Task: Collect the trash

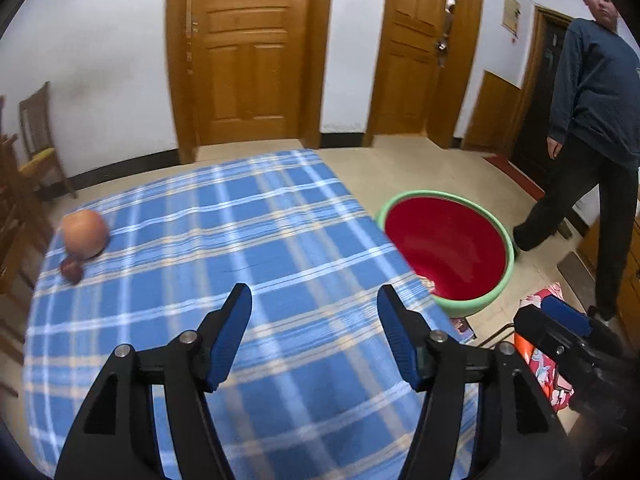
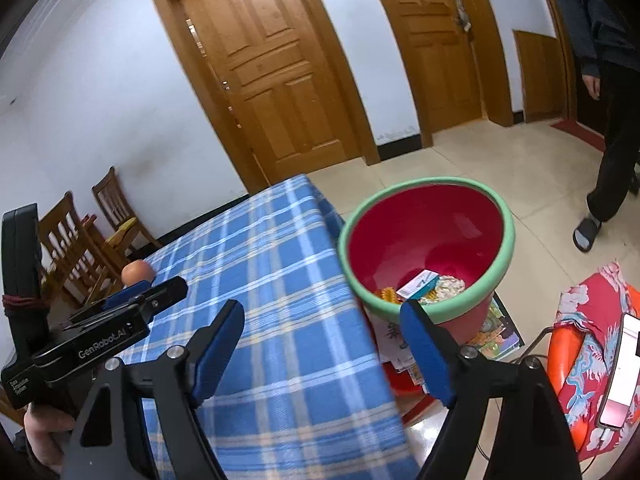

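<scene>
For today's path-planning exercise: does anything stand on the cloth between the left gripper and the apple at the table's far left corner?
Nothing visible does. The left gripper hangs open and empty over the checked tablecloth, and the cloth between it and the apple is bare. Only a small dark red piece lies beside the apple, at its near side.

Worktop (image 1: 256, 216) sits in front of two doors (image 1: 248, 52). Apple (image 1: 84, 234) at its far left edge, w/ a smaller fruit (image 1: 72, 272) touching it on the near side. Bucket (image 2: 492, 276) on the floor just right of worktop, w/ trash (image 2: 428, 286) in its bottom. Chairs (image 2: 80, 236) left of worktop. Person (image 1: 592, 128) stands beyond bucket, far right.
</scene>
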A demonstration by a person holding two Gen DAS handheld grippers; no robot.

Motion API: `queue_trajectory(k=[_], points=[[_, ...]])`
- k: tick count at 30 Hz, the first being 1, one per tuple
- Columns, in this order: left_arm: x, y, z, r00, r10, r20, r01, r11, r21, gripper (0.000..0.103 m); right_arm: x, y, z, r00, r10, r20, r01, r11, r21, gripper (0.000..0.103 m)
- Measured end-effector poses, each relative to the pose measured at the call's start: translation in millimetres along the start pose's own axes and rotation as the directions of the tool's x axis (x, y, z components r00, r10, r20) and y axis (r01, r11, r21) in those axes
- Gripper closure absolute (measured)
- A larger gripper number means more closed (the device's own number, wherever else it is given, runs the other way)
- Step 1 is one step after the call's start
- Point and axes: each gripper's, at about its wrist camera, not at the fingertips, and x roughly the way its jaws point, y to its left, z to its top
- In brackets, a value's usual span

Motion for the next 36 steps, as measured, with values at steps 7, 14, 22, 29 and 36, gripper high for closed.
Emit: queue_trajectory(k=[7,14,22,29,36], points=[[-35.9,32.5,-21.5,0.997,0.073,0.025,-0.072,0.996,-0.048,0.028,-14.3,39.3,-17.6,1.000,0.013,0.010,-0.012,0.997,-0.076,0.000],[-58.7,62.4,-39.4,0.994,0.105,0.038,-0.100,0.987,-0.129,0.027,-14.7,77.1,-32.1,1.000,0.007,0.000,-0.006,0.991,-0.136,0.000],[-78.6,83.9,-57.3,0.986,0.158,0.056,-0.146,0.973,-0.179,0.023,-20.6,101.0,-46.4,1.000,0.017,0.010,-0.015,0.985,-0.172,0.000],[-92.8,92.6,-63.7,0.974,0.208,0.086,-0.186,0.960,-0.209,0.019,-25.2,112.7,-53.5,0.999,0.019,0.028,-0.013,0.984,-0.177,0.000],[-89.3,96.3,-71.2,0.976,0.206,0.070,-0.187,0.959,-0.214,0.019,-23.3,112.9,-55.5,1.000,0.006,0.027,-0.001,0.984,-0.176,0.000]])
